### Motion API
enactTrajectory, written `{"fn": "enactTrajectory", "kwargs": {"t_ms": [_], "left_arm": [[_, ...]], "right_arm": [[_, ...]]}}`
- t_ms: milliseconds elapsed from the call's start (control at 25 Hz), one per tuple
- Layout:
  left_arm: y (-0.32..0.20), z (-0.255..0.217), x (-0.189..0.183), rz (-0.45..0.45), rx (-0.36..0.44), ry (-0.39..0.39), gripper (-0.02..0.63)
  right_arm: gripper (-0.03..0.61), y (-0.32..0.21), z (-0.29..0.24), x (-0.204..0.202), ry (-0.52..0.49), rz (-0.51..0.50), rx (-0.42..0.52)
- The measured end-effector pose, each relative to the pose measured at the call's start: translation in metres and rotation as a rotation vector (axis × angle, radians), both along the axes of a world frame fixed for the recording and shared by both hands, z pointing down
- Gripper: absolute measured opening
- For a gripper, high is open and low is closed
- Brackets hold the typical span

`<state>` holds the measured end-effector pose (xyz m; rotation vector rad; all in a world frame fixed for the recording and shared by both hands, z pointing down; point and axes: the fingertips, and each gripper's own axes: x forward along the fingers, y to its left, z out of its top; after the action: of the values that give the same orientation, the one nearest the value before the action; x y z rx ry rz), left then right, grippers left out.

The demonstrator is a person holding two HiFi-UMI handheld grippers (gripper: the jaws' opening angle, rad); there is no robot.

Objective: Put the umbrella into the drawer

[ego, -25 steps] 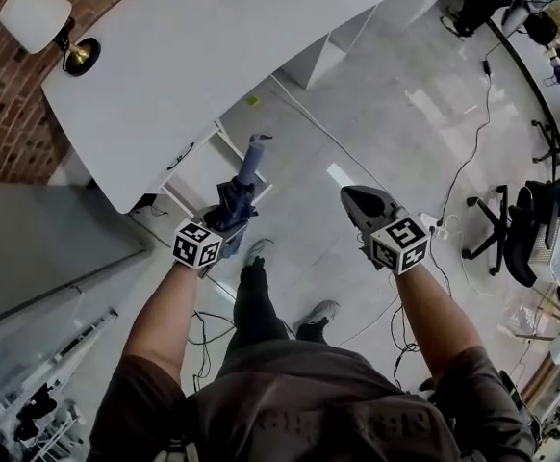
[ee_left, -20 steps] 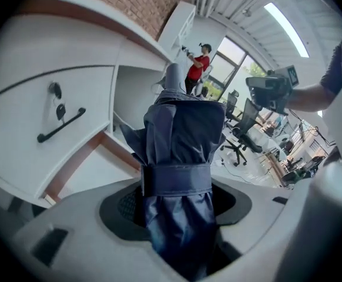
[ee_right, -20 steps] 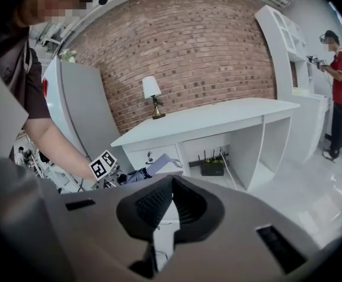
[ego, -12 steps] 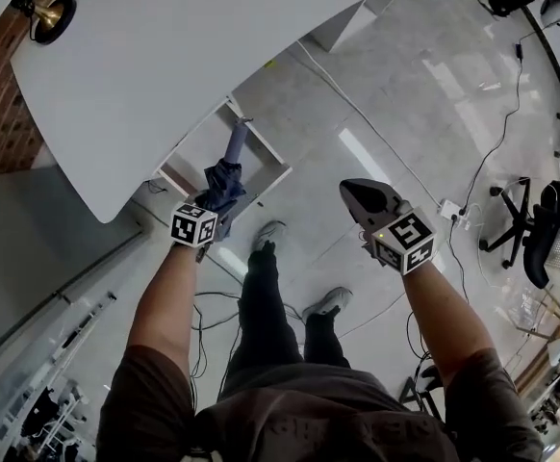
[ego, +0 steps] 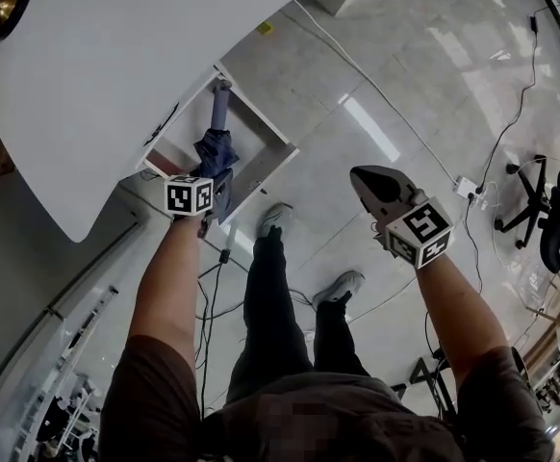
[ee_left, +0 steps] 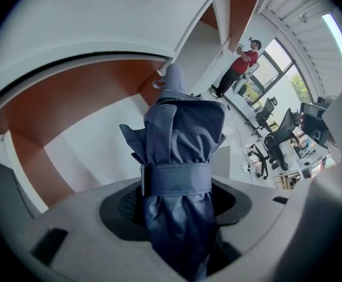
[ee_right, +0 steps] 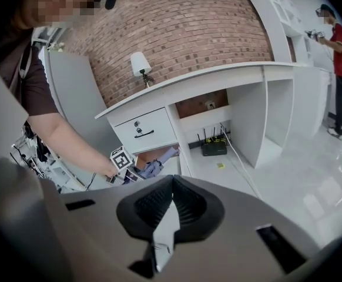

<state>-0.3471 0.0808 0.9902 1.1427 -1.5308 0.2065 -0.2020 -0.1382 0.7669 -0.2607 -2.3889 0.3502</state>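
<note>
Navy-blue fabric, folded and strapped: the collapsed umbrella (ego: 215,147) is clamped in our left tool (ego: 206,186), whose jaws press on it just behind its wrap band. It juts forward out of the tool, bluish-grey handle end leading, over the inside of the open white drawer (ego: 261,176) beneath the white table (ego: 116,65). Whether it touches the drawer's bottom we cannot tell. Our right tool (ego: 371,183) hangs well apart above the pale tiled floor (ego: 405,85), jaws closed together on nothing.
</note>
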Motion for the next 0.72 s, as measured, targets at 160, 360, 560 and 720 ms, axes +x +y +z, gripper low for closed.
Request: {"fn": "enactTrajectory", "kwargs": {"t_ms": [160, 360, 560, 720], "left_arm": [[0.001, 0.022, -0.01, -0.021, -0.029, -0.003, 0.253], [0.0, 0.041, -0.03, -0.11, -0.038, -0.005, 0.253], [-0.006, 0.054, -0.039, -0.122, -0.064, -0.007, 0.255], [-0.005, 0.063, -0.043, -0.119, -0.081, -0.026, 0.258]], "right_arm": [[-0.006, 0.004, 0.015, 0.001, 0.002, 0.0, -0.007], [-0.006, 0.007, 0.034, 0.001, 0.011, -0.008, -0.008], [-0.006, 0.011, 0.045, -0.003, 0.015, -0.009, -0.013], [-0.006, 0.019, 0.053, -0.006, 0.02, -0.024, -0.02]]}}
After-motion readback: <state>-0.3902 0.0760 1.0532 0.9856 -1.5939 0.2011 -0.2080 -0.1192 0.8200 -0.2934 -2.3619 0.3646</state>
